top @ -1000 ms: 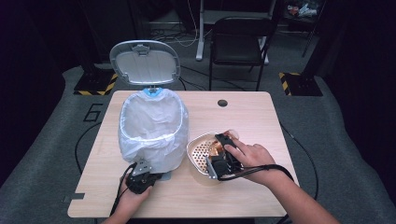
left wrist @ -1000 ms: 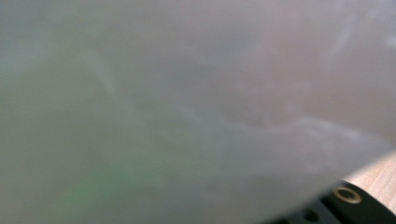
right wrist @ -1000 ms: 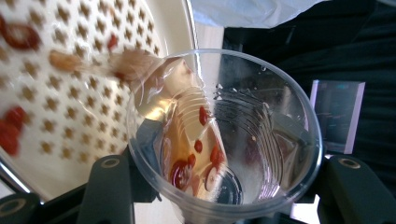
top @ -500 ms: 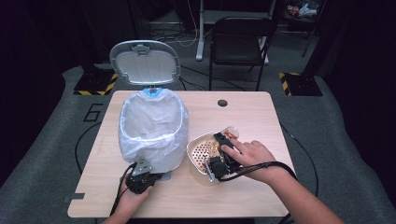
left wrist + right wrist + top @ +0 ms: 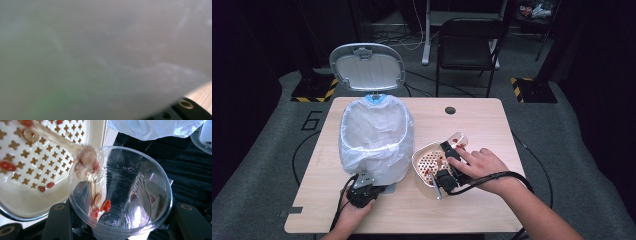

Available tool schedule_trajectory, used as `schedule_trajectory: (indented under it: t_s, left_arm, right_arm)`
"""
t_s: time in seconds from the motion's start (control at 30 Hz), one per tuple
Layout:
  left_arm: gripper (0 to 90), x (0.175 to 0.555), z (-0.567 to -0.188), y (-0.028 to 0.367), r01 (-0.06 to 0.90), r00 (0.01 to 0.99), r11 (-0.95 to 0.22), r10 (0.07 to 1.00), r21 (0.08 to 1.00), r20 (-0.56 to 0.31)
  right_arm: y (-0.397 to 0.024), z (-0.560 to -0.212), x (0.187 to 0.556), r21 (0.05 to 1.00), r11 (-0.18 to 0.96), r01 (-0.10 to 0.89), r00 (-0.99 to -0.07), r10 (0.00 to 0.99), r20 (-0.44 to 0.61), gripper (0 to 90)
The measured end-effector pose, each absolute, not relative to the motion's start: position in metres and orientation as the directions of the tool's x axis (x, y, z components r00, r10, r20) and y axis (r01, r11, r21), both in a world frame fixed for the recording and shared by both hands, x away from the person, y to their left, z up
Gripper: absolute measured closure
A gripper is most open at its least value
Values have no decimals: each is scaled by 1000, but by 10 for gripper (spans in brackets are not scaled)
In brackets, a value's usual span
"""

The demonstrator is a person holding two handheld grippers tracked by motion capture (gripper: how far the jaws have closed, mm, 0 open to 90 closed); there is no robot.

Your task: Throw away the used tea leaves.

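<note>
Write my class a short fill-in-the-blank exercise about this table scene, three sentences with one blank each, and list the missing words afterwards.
1. The right gripper holds a clear plastic ____ tipped toward the strainer basket.
2. The bin's lid stands ____ behind the white bag liner.
3. The small berries sticking inside the held container are ____ in colour.

Missing words: cup; open; red

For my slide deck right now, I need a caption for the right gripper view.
Right tool grips a clear plastic cup, tipping red berries and pale slices into a cream perforated strainer basket.
</note>
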State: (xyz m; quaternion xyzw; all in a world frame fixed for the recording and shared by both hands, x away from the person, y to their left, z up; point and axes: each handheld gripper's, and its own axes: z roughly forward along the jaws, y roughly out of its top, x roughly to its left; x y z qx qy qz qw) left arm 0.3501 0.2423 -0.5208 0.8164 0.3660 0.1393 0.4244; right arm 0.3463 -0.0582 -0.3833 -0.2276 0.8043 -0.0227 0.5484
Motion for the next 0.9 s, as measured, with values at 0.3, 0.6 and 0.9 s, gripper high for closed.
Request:
schedule_trajectory:
  t_s: [0.3, 0.6, 0.9]
  left_arm:
    - [900, 350, -521, 242, 479, 693, -372, 716, 795, -83]
    - [900, 349, -521, 242, 488, 687, -362, 721, 794, -93]
    - [900, 349, -521, 241, 494, 683, -358, 724, 793, -98]
  right_arm:
    - [-58, -386, 345, -337, 875, -348, -248, -433, -867, 423]
    - [-57, -386, 346, -429, 817, -385, -185, -524, -831, 424]
    - [-57, -385, 345, -442, 805, -395, -192, -543, -817, 427]
